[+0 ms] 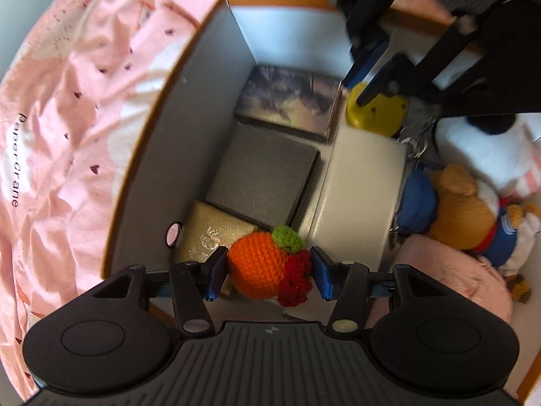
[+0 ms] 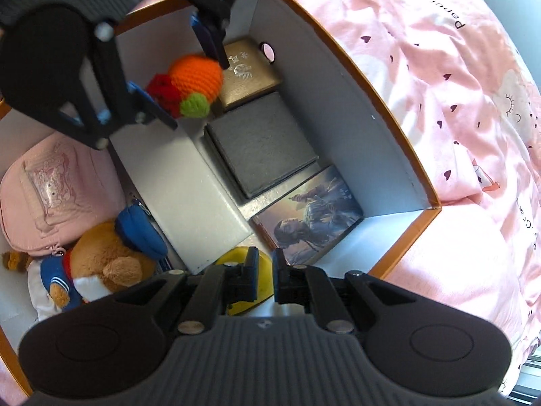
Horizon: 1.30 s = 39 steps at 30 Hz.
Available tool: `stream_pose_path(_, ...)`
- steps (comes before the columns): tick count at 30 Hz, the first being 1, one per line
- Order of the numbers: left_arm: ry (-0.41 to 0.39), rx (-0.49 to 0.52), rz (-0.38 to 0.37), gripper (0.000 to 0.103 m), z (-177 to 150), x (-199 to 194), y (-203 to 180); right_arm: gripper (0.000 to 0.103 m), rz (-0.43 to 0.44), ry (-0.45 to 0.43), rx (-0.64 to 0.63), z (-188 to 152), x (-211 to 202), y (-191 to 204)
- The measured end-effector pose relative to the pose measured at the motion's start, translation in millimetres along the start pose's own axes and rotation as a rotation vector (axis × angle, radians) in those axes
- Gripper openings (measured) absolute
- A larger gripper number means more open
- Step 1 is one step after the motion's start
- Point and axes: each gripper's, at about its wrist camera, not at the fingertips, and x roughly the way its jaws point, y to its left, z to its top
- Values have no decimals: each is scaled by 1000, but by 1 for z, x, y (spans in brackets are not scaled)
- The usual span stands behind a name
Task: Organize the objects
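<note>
1. The left gripper points steeply down into the storage box; its jaws are clamped on the orange crocheted yarn fruit with green leaf and red berries, one blue pad at each side of the body. The toy hangs above the near corner of the narrow compartment, over the gold embossed gift box.
2. Handling judgement: the fruit looks light, soft and compressible, with a grippy knit surface, so slipping seems unlikely. The round body is the sound place to hold it. The berry cluster and leaf are floppy attachments and would make a poor hold.
3. The right gripper also points down, at the opposite end of the box. Its jaws stand nearly shut with nothing between them, directly above the yellow plastic round object. Whether they touch it cannot be told.
4. The white-lined cardboard box with orange rim rests on a pink printed bedsheet. A white divider panel splits it lengthwise.
5. Beyond the gold box lie, in order, a dark grey textured square box and a picture-printed flat case, each just beside the next.
6. Across the divider sit a brown plush bear in blue sailor dress, a white plush toy and a pink fabric pouch, packed close together.
</note>
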Motion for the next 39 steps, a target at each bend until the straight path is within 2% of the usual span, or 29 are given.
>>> stream_pose_path(3,47,11,2,60,5,10,0,8,0,-15,9,-1,4,-3)
stream_pose_path(6,59,0,2,60,5,13,1,8,2,-30,11,25,16,-11)
stream_pose_path(7,64,-13,-1,60,4,14,2,8,1,-31,11,32,20,3)
stream_pose_path(11,66,-20,8,60,0,15,1,9,1,-32,13,34,33,4)
stream_pose_path(18,35,-84,-24,67,-15,6,6,11,-8,-33,19,34,31,10)
stream_pose_path(22,-12,-109,-21,67,-25,-13,4,25,-30,-47,27,35,20,17)
stream_pose_path(24,-35,-120,-9,67,-25,-24,0,27,-39,-60,35,36,11,20)
stream_pose_path(26,-66,-138,14,67,-26,-39,-6,36,-51,-79,51,35,0,25)
stream_pose_path(31,-134,-190,84,67,-20,-77,-26,49,-87,-143,88,28,-32,44)
stream_pose_path(35,-181,-256,143,68,-32,-105,-41,58,-108,-207,123,19,-58,65)
stream_pose_path(39,-238,-345,182,70,-51,-128,-58,65,-119,-295,212,7,-82,88)
